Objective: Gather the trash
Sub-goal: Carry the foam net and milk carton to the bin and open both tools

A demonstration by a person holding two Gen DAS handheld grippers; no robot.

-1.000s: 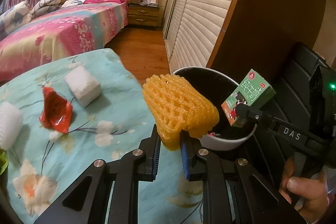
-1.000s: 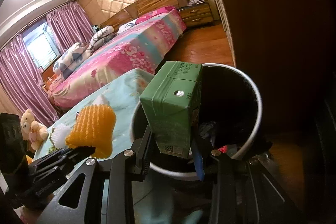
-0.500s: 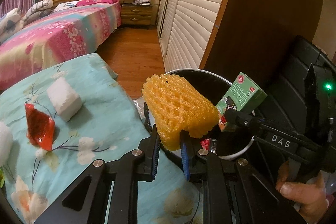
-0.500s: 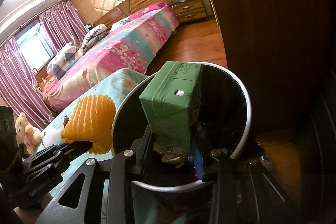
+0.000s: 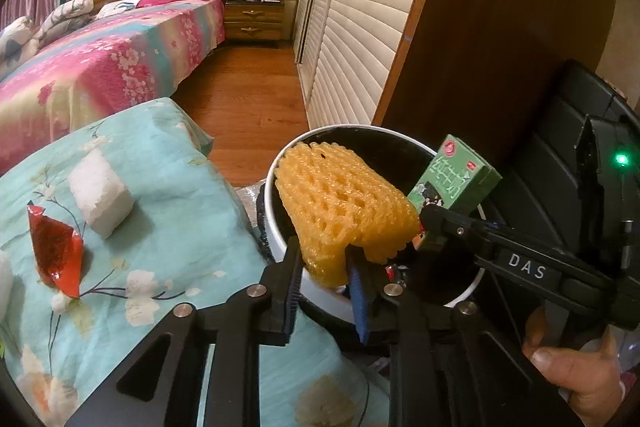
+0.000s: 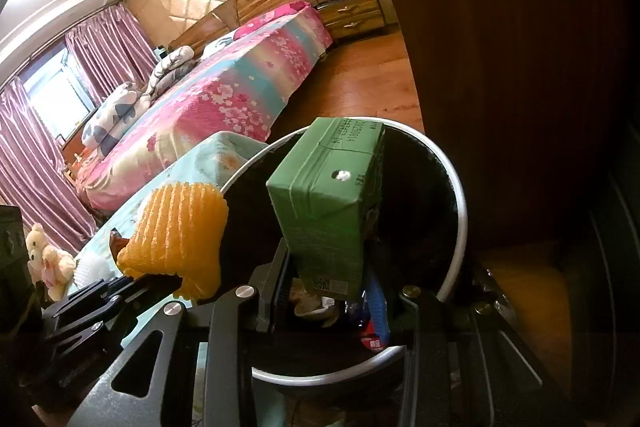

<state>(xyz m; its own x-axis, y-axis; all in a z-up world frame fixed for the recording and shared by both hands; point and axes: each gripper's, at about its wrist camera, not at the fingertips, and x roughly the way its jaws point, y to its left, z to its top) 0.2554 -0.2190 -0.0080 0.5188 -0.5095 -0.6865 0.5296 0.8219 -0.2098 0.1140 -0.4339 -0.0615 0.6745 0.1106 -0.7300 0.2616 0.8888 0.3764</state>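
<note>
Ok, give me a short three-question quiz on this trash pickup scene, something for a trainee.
1. True or false: the orange foam net hangs above the trash bin.
2. What does the right gripper hold: A) the green carton B) the red wrapper C) the white foam block?
3. Fill in: the left gripper has jaws that are ____ around the net.

Key: 1 true; 2 A; 3 opening.

"DAS" in white on right gripper [image 5: 430, 227] arm, printed date code on green carton [image 6: 332, 203] top, characters too small to read
</note>
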